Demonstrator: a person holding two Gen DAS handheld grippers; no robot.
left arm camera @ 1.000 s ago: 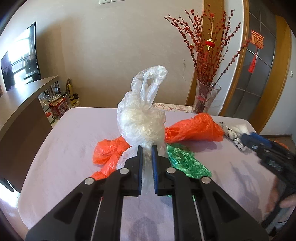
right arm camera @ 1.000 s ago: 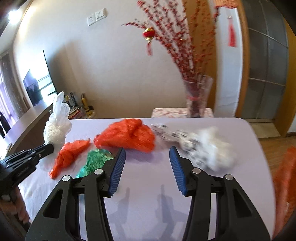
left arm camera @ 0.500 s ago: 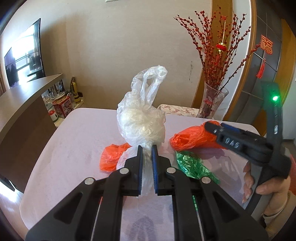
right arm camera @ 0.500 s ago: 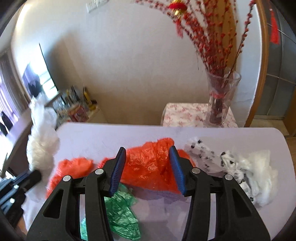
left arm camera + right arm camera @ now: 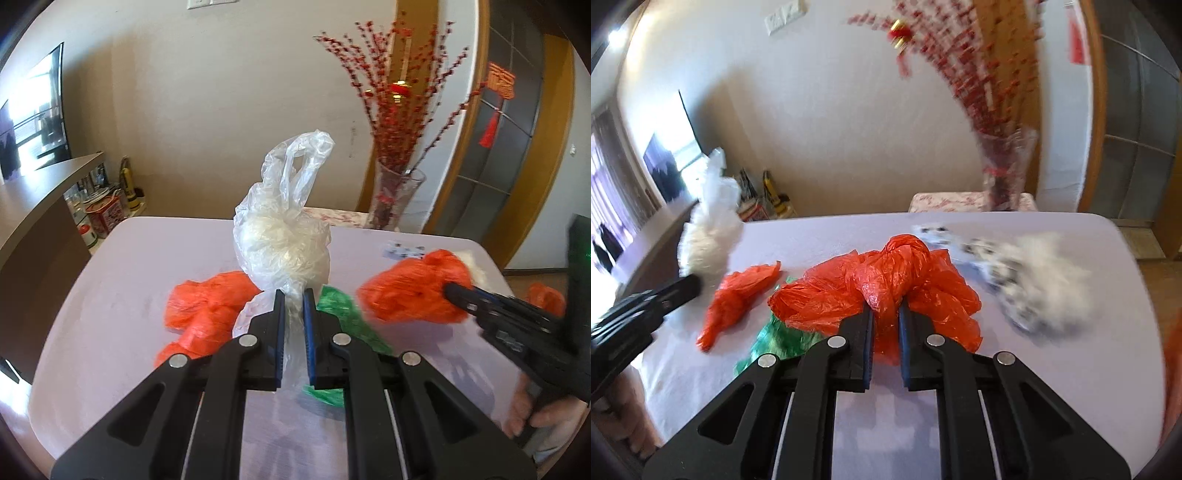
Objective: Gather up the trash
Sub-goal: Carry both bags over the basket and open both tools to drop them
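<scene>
My left gripper [image 5: 294, 295] is shut on a clear plastic bag [image 5: 282, 243] stuffed with white trash and holds it up above the table. My right gripper [image 5: 885, 310] is shut on a large crumpled orange bag [image 5: 886, 280]; the left wrist view shows that bag [image 5: 413, 291] at the right gripper's tips. A smaller orange bag [image 5: 207, 306] and a green bag [image 5: 343, 317] lie on the table under the clear bag. In the right wrist view they lie left of my jaws, the orange bag [image 5: 738, 299] and the green one [image 5: 775, 339].
A white and black-spotted crumpled bag [image 5: 1027, 280] lies on the pale table [image 5: 960, 387] at the right. A glass vase of red branches [image 5: 395, 195] stands behind the table's far edge. A brown cabinet [image 5: 33, 229] stands to the left.
My right gripper moved in over the large orange bag and closed on it. My left gripper kept its hold on the clear bag and shifted slightly.
</scene>
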